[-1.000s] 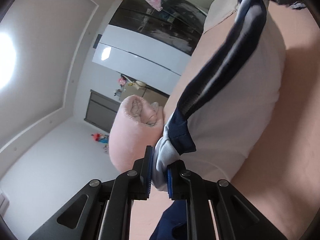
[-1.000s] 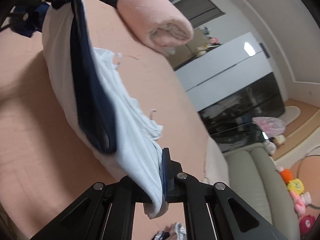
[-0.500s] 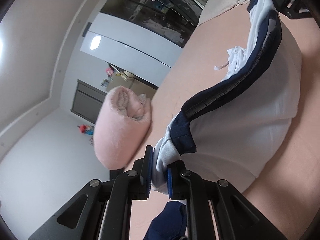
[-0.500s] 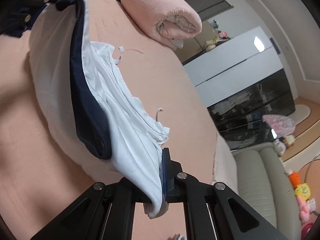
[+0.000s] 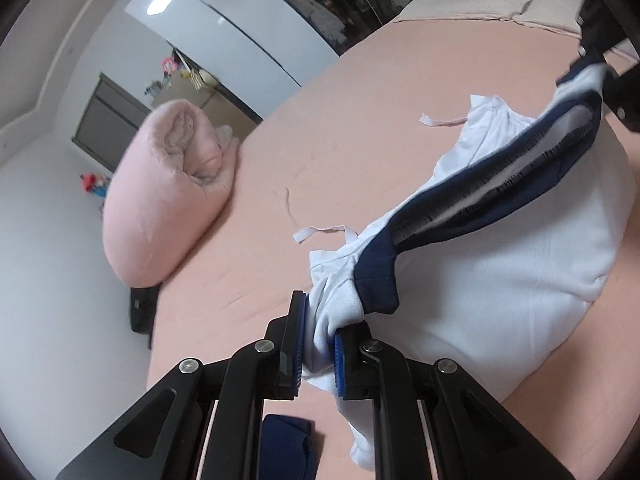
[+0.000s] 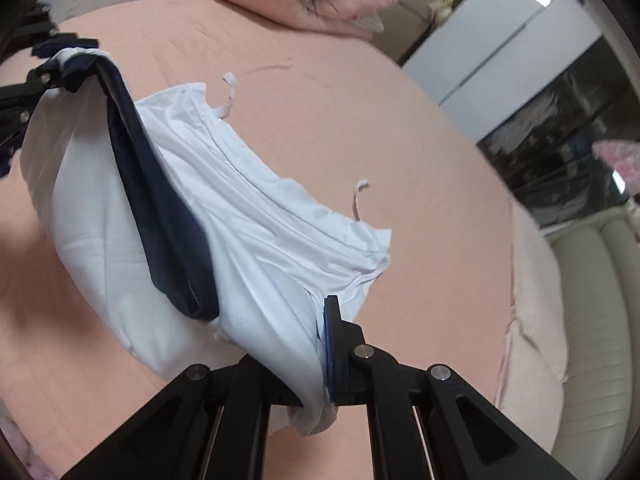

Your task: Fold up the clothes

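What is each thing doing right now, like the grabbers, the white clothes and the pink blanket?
left gripper: shut on the white garment
right gripper: shut on the white garment
white garment: held at two ends, far part lying on the bed
pink blanket: rolled up on the bed

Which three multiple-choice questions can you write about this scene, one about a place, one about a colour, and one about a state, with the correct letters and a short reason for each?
1. Where does the rolled pink blanket lie?
A. on the bed sheet's far edge
B. on the sofa
C. between the grippers

2. What colour is the stripe on the white garment?
A. red
B. dark navy
C. green

3. How is the garment held?
A. lying loose, untouched
B. clamped by one gripper only
C. clamped at both ends

Answers:
1. A, it rests on the peach sheet, beyond the garment.
2. B, a navy band runs along the white cloth.
3. C, the left gripper and the right gripper each pinch cloth between their pads.
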Tool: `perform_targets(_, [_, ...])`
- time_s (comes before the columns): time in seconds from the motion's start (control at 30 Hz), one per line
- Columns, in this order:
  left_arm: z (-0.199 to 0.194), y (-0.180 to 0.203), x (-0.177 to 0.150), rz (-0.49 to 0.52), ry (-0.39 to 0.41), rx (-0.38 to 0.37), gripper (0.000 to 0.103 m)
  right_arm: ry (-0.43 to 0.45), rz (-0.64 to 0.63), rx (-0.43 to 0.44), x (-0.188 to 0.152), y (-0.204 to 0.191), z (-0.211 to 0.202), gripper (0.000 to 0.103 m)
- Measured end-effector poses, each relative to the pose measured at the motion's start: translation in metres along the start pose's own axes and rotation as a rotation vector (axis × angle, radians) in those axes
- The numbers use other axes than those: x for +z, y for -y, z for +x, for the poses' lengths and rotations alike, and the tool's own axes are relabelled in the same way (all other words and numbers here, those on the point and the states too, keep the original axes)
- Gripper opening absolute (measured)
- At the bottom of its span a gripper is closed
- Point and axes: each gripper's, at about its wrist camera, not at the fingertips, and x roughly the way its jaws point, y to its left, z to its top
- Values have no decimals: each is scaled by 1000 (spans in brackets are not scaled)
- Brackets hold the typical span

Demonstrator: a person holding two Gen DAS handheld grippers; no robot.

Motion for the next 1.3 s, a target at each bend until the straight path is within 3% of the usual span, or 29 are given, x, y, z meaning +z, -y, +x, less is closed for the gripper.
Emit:
perform_targets(0.13, [8,3,6,8,-23,-36,10,-47,68,58,8,14,12,4])
perform_targets(0.43, [43,3,29,83,-73,-22,10,-120,159,110,24,29,34,4])
perform_targets(0.57, [58,-2,44,52,-111,-47,10,-143,166,108,32,30,43,4])
perform_targets(0.67, [73,-11,53,-5,-169,-117,10,-169,203,128,38,36,52,4])
perform_targets(0.9, [111,-22,64,-109,-290,-191,10,-285,428,236,42,62,94,4])
perform_targets(1.03, [129,-10,62,-97,-344,-173,10,-346,462,227,47,59,116,4])
perform_targets(1.17, [140,2,60,-41,-360,-149,11,-359,442,195,53,52,127,4])
perform_targets(1.3, [144,0,58,-47,-367,-152,13,-361,469,201,55,53,133,4])
